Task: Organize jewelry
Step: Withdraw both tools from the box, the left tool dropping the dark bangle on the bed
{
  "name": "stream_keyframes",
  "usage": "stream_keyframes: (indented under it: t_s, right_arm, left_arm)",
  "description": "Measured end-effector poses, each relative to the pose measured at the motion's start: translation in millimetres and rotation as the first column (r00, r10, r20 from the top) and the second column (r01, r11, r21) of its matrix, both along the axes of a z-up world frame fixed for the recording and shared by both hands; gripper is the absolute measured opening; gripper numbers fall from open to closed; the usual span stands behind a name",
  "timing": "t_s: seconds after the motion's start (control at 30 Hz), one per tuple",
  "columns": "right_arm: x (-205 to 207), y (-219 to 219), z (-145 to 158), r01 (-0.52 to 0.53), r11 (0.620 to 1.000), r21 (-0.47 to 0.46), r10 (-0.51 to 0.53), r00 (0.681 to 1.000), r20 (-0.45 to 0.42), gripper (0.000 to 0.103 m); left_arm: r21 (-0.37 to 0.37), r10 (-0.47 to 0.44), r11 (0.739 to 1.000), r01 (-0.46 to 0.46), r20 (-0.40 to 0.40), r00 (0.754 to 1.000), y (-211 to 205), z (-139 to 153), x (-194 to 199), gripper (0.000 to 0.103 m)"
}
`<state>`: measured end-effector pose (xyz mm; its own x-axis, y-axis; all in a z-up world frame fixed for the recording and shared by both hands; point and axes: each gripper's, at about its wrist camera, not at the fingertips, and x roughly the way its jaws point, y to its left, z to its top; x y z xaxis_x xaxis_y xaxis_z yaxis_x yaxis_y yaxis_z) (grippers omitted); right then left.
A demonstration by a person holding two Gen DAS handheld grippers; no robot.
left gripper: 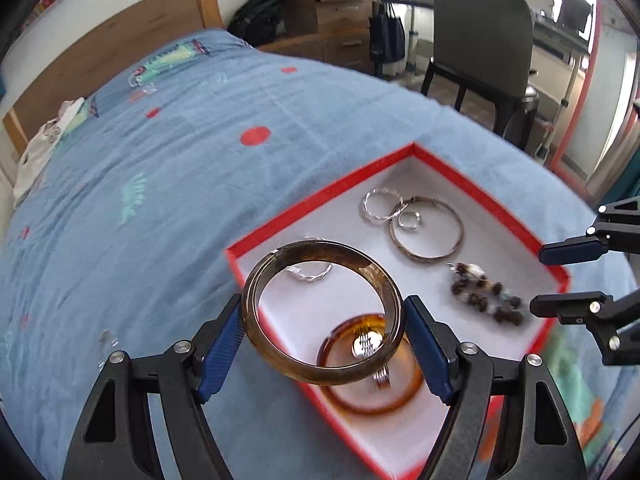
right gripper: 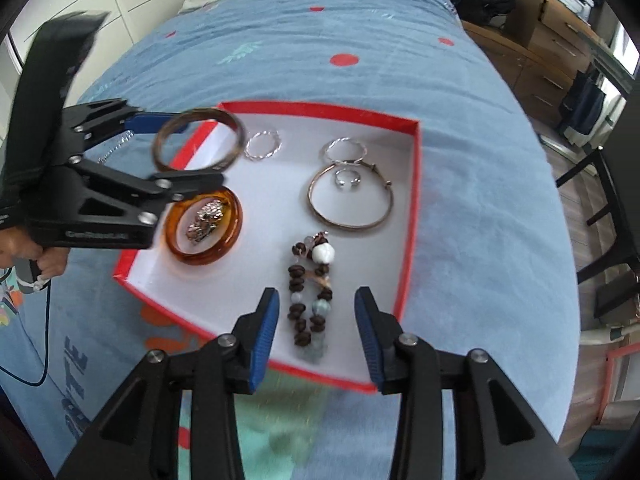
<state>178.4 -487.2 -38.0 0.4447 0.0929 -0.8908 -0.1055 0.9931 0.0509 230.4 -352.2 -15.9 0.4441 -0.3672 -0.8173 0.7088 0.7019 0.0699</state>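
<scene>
Hard to read, that little silvery lump [right gripper: 206, 220] inside the amber-orange translucent bangle [right gripper: 204, 230] — crumpled metal, maybe a ring or charm, could not tell which. In the left wrist view the held bangle covered part of it. A thin silver chain [right gripper: 116, 146] lay on the bedspread, mostly hidden behind the left gripper [right gripper: 182, 152].

The shallow red-rimmed box with a white lining [left gripper: 320, 196] sat on the bed's blue patterned bedspread [left gripper: 160, 200]. Inside lay the orange bangle, a twisted silver ring [right gripper: 263, 144], a second twisted silver hoop [right gripper: 345, 149], a small silver ring [right gripper: 347, 179] within a thin bronze-coloured wire bangle [right gripper: 351, 196], and a string of dark brown wooden and pale stone beads [right gripper: 310, 296].

The left gripper's jaws pinched a smooth, glossy dark-brown translucent bangle [left gripper: 322, 312] across its width, holding it in the air above the box's near corner.

The right gripper [right gripper: 316, 316] hung over the beads, jaws spread, nothing pressed between them, the bead string lying on the lining below.
</scene>
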Motion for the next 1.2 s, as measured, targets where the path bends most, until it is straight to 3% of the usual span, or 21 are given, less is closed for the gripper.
stream_keyframes:
  t_s: [0.33,0.57,0.97,1.2]
  right_arm:
    - [-52,21,47,0.049,0.999,0.018,-0.051,0.996,0.070,0.038]
    - [-83,52,75,0.048,0.998,0.027,-0.051,0.992,0.116,0.038]
    - [-112,126,105,-0.008,0.998,0.056,-0.002,0.985,0.174,0.038]
    - [-116,154,108,-0.029,0.997,0.074,0.015,0.982,0.187,0.038]
  left_arm:
    - [-0.071,0.095,0.993,-0.090,0.067,0.993,70,53,-50,0.078]
    - [-0.089,0.182,0.981,-0.171,0.135,0.974,126,78,-87,0.081]
    - [-0.148,0.275,0.956,-0.253,0.163,0.947,209,90,-128,0.081]
    - [-0.175,0.324,0.938,-0.300,0.130,0.937,245,82,-133,0.081]
